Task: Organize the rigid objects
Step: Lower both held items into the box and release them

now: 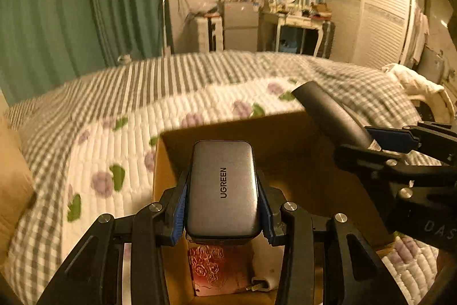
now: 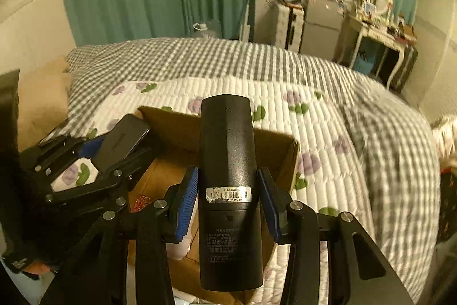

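Over the open cardboard box (image 1: 285, 133) on the bed, both grippers carry loads

Left gripper (image 1: 222, 207): clamped on a grey UGREEN charger (image 1: 222, 185), a smooth matte slab with rounded corners and the logo running lengthwise; blue ribbed pads (image 1: 180, 207) press both long sides. In the left wrist view it sits at 6 o'clock, over the box's near-left corner

Right gripper (image 2: 228, 202): clenched on a black remote-like bar (image 2: 228, 162), a long matte plastic body with a faceted top end, a white barcode sticker across the middle and fine print below it. Blue pads sit at both flanks, the left one touching; contact on the right is not clear. The bar hangs over the box's right half; in the left wrist view it enters from 3 o'clock, tilted up toward 1 o'clock

The box is plain brown corrugated card, flaps open, walls upright. Inside, seen under the charger: a red item (image 1: 214, 270) with an embossed rose pattern, flat on the floor, and a white plug-type thing (image 1: 265, 276) just beside it at 5 o'clock; in the right wrist view a white rounded object shows below the left pad, cannot tell whether it is the same one

The box rests on a white quilted cover (image 2: 285, 105), ribbed stitching with purple flowers and green leaves. Around it lies a grey-and-white gingham blanket (image 2: 200, 56), soft and rumpled at 3 o'clock
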The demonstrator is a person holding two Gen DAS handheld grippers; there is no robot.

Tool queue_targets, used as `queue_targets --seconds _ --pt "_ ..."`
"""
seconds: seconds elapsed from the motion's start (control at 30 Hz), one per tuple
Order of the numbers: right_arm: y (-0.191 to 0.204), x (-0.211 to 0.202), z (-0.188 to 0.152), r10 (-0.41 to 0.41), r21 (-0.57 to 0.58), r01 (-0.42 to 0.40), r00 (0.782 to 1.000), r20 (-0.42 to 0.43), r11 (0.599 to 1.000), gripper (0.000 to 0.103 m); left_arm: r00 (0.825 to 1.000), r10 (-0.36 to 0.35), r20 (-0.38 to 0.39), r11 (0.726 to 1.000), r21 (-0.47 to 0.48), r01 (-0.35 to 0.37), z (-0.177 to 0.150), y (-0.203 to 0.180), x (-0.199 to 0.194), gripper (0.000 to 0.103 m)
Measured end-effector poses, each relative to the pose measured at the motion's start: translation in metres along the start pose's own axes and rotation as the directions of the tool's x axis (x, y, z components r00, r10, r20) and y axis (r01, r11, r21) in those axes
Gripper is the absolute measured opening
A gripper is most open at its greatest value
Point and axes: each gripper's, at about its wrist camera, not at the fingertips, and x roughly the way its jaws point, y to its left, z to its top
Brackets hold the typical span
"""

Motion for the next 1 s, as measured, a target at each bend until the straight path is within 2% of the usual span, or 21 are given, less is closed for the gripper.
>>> queue_targets --seconds 0.2,0.4,0.53,0.57,0.67,0.73,0.83,0.9,0.97,1.0 --pt "-0.003 0.026 -0.013 -0.01 0.029 0.012 0.998 -0.056 1.0 0.041 0.999 0.004 -0.047 1.0 -0.003 -0.004 -0.02 0.002 0.018 0.043" --pt "-0.009 0.045 -0.021 -0.026 0.045 0.031 0.995 -0.093 0.998 0.041 0.998 0.02 -0.065 1.0 0.012 -0.019 -0.024 -0.002 0.03 0.043" --pt "-0.004 0.046 -0.021 -0.022 0.036 0.025 0.997 -0.077 0.999 0.04 0.997 0.039 -0.066 0.999 0.04 -0.036 -0.025 -0.007 0.032 0.043" --pt "-0.004 0.041 -0.019 -0.017 0.044 0.019 0.999 -0.048 0.999 0.04 0.997 0.037 -0.066 0.999 0.036 -0.035 -0.025 -0.007 0.032 0.043" --pt "-0.004 0.03 -0.011 -0.008 0.073 0.01 1.0 -0.023 0.997 0.047 0.999 0.023 -0.038 1.0 0.01 -0.023 -0.019 -0.003 0.022 0.047" --pt "-0.004 0.013 -0.002 -0.006 0.073 0.005 1.0 0.014 0.997 0.05 0.999 0.028 -0.031 1.0 -0.002 -0.028 -0.01 0.0 0.013 0.061" --pt "-0.001 -0.015 0.012 -0.012 0.049 0.009 0.998 0.065 0.999 0.053 1.0 0.018 -0.005 1.0 -0.02 -0.018 0.002 0.003 -0.009 0.068" --pt "0.001 -0.04 0.021 -0.031 0.021 0.029 0.994 0.106 0.999 0.061 1.0 0.002 0.016 1.0 -0.021 -0.002 0.008 0.005 -0.026 0.069" --pt "0.004 -0.061 0.027 -0.037 -0.007 0.038 0.99 0.136 0.999 0.067 0.999 0.002 0.038 1.0 -0.009 -0.002 0.012 0.005 -0.046 0.076" --pt "0.006 -0.076 0.03 -0.039 -0.029 0.044 0.987 0.154 0.999 0.073 0.999 0.007 0.054 1.0 -0.001 -0.007 0.013 0.004 -0.057 0.083"
